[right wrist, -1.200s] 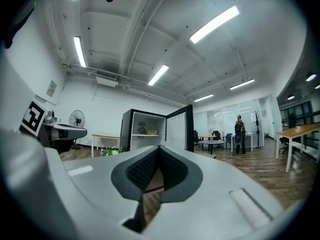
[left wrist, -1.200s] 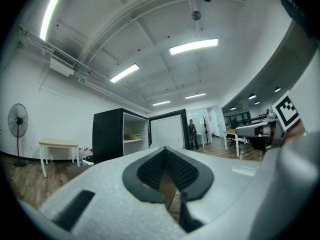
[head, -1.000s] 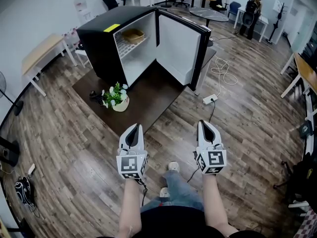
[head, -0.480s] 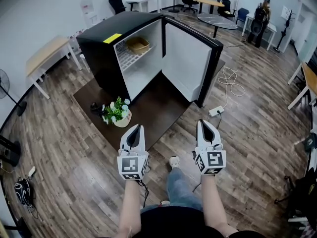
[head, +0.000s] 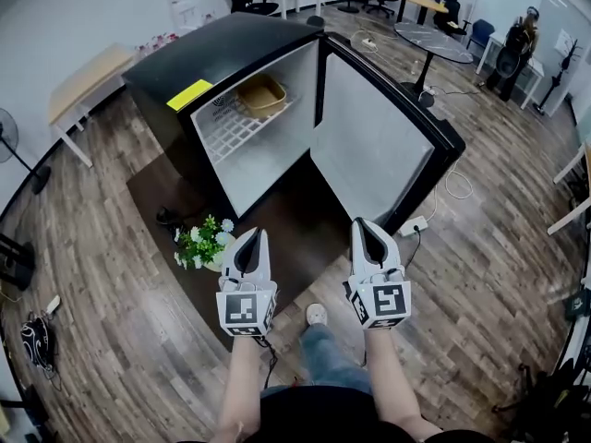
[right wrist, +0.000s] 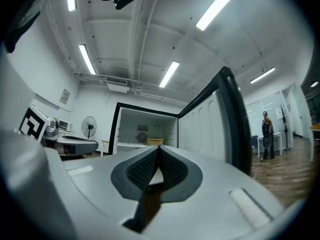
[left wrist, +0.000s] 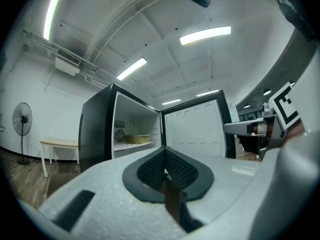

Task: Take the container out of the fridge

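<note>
A black mini fridge (head: 212, 72) stands with its door (head: 379, 150) swung wide open. On its white wire shelf (head: 231, 127) sits a tan container (head: 262, 95), also visible as the container (left wrist: 136, 139) deep in the fridge in the left gripper view and as the container (right wrist: 154, 141) in the right gripper view. My left gripper (head: 256, 238) and right gripper (head: 362, 226) are held side by side in front of the fridge, well short of it. Both point level at the opening, jaws shut, nothing between them.
A potted plant (head: 199, 245) stands on the dark mat (head: 162, 192) left of my left gripper. A power strip (head: 413, 225) with cable lies right of the door. Tables (head: 83, 77), a fan (head: 14, 150), chairs and a standing person (head: 517, 49) ring the room.
Both grippers have moved forward toward the fridge, which now looks larger and nearer. The plant has slid from ahead of the left gripper to beside it. Both stay shut.
</note>
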Action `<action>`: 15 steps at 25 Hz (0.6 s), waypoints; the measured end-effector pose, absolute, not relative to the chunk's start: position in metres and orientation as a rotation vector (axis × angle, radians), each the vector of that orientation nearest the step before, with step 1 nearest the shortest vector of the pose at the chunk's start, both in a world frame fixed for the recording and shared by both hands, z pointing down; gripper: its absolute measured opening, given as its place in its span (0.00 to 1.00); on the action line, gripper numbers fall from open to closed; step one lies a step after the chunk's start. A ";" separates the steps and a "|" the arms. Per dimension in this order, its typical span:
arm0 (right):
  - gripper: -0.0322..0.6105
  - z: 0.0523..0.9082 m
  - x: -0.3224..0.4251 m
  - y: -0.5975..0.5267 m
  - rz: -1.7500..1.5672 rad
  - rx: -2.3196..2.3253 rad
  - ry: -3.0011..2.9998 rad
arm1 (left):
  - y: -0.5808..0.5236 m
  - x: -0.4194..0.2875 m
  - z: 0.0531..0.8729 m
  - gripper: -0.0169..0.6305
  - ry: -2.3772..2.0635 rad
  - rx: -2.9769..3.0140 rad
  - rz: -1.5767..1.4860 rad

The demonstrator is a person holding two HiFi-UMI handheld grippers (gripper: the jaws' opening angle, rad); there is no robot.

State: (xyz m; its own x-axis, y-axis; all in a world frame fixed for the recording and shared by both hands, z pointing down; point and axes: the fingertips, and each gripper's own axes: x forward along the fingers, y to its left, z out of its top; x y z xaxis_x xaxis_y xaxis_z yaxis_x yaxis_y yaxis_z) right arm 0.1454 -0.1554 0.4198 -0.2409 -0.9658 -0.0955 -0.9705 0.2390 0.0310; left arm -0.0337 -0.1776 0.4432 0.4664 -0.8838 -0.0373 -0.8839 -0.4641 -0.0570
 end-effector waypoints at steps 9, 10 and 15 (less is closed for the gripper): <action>0.07 0.397 0.116 -0.294 0.150 -1.666 2.560 | -0.293 -0.016 0.428 0.04 1.718 -2.552 0.017; 0.07 0.397 0.114 -0.305 0.146 -1.651 2.569 | -0.302 -0.017 0.426 0.04 1.729 -2.547 0.027; 0.07 0.393 0.107 -0.345 0.108 -1.584 2.603 | -0.331 -0.020 0.413 0.04 1.795 -2.494 0.011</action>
